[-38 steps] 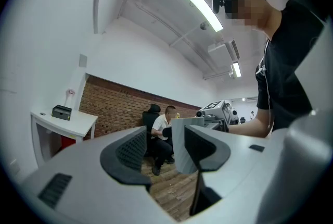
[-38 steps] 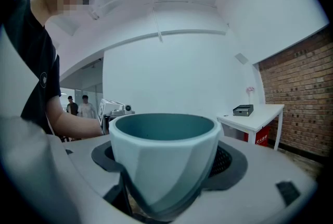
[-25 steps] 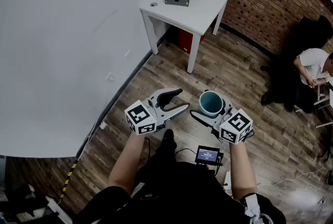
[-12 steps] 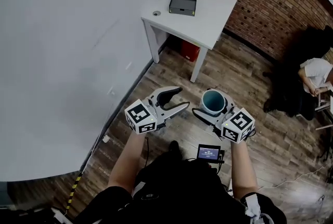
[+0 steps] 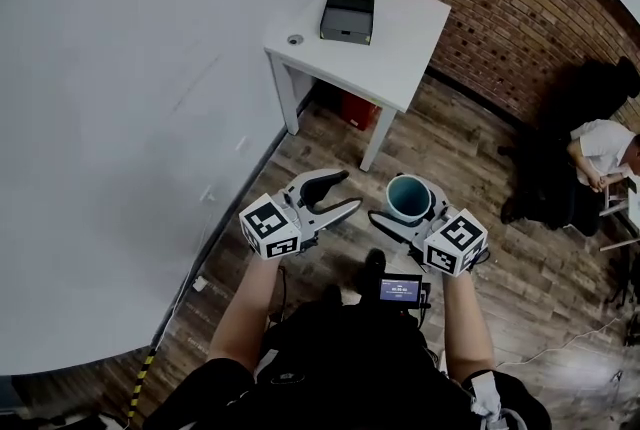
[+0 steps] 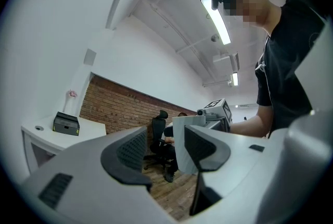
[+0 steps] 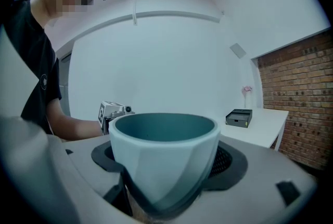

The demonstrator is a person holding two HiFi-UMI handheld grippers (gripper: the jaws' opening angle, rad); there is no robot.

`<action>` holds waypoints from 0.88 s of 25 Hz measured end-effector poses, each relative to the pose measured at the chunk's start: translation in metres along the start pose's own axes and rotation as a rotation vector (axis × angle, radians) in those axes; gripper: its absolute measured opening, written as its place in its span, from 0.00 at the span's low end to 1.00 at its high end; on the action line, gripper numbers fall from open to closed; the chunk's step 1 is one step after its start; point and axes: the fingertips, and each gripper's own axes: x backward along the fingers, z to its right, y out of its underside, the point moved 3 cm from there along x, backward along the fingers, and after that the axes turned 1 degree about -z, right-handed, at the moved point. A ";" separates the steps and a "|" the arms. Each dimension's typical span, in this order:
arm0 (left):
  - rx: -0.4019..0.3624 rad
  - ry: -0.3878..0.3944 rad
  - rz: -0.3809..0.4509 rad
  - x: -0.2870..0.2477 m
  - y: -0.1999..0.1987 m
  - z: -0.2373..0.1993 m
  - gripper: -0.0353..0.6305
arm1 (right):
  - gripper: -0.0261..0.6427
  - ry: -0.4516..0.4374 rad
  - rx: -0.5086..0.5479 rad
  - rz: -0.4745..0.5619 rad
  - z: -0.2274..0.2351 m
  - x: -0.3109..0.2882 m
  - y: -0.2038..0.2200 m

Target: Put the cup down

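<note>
The striped floor tape [image 5: 140, 383] sits lower in view; a dark shoe [image 5: 375, 263], probably the person's, now shows below the cup [image 5: 407, 198].

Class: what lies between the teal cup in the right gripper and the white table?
Only bare wood-plank floor between cup and table, per the head view.

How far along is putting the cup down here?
Done: the cup is clamped upright in the right gripper. In hand: it is held above the wooden floor, short of the white table. Left: setting it down and releasing. The left gripper is open, empty.
</note>
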 end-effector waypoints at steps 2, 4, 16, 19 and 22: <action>0.000 -0.003 0.000 -0.002 0.001 -0.008 0.39 | 0.65 -0.006 0.002 0.000 0.007 -0.006 -0.001; 0.003 -0.013 -0.002 -0.002 0.003 -0.017 0.40 | 0.65 -0.014 0.003 0.001 0.013 -0.014 -0.002; 0.005 -0.082 -0.015 -0.050 0.007 -0.103 0.40 | 0.65 -0.091 0.004 0.032 0.111 -0.066 -0.012; 0.022 -0.100 -0.020 -0.069 0.008 -0.138 0.39 | 0.65 -0.098 -0.004 0.042 0.151 -0.083 -0.019; 0.031 -0.100 -0.030 -0.095 0.003 -0.172 0.39 | 0.65 -0.097 -0.007 0.051 0.190 -0.096 -0.030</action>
